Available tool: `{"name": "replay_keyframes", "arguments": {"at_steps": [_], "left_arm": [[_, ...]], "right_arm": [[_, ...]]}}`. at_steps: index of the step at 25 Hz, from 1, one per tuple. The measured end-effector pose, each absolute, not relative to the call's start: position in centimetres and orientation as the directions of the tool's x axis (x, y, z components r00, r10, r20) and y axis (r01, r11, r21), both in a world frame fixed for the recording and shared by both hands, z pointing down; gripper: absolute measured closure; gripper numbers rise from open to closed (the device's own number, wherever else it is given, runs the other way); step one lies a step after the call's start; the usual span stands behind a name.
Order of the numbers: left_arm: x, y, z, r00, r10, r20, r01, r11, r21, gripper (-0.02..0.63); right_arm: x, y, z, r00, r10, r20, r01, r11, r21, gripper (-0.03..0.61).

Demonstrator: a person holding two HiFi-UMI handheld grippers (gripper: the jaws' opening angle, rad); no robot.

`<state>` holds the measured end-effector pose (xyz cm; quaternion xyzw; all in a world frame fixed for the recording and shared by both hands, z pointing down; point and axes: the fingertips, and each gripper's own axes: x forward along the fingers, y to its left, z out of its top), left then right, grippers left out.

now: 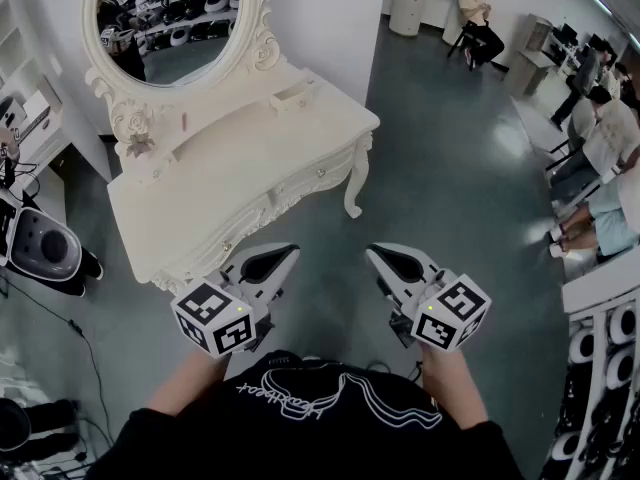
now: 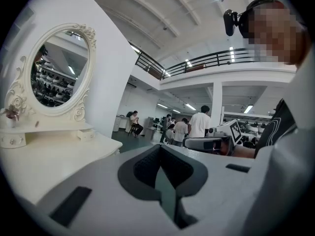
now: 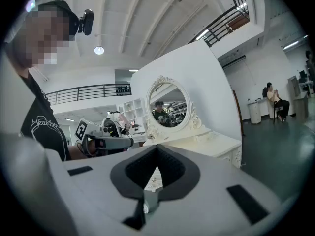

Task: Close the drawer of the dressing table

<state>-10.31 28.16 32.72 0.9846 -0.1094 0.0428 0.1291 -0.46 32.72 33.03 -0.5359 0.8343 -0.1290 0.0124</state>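
Note:
The cream dressing table [image 1: 250, 158] with its oval mirror [image 1: 170, 18] stands ahead and to the left. Its front drawers [image 1: 300, 183] look flush with the frame. Both grippers hang in the air short of the table's front edge, touching nothing. My left gripper [image 1: 290, 251] has its jaws together and empty. My right gripper [image 1: 372, 253] is likewise shut on nothing. The left gripper view shows its own closed tips [image 2: 160, 149], the table top [image 2: 49, 156] at left and the right gripper [image 2: 211, 142] beyond. In the right gripper view the table [image 3: 206, 144] lies past the closed tips [image 3: 157, 147].
A small drawer box [image 1: 290, 96] and a flower ornament [image 1: 135, 133] sit on the table top. A black-and-white machine [image 1: 40, 248] and cables stand at the left. Seated people [image 1: 600, 168] and shelves [image 1: 610, 368] line the right. Green floor [image 1: 450, 168] lies between.

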Motion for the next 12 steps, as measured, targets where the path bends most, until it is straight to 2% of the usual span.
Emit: {"name": "replay_keyframes", "arguments": {"at_steps": [12], "left_arm": [[-9.56,27.76,33.03,0.973,-0.197,0.12,-0.222,-0.942,0.253,0.612]], "right_arm": [[0.36,32.26,33.44,-0.41,-0.904,0.117,-0.897,0.377,-0.231,0.577]]}}
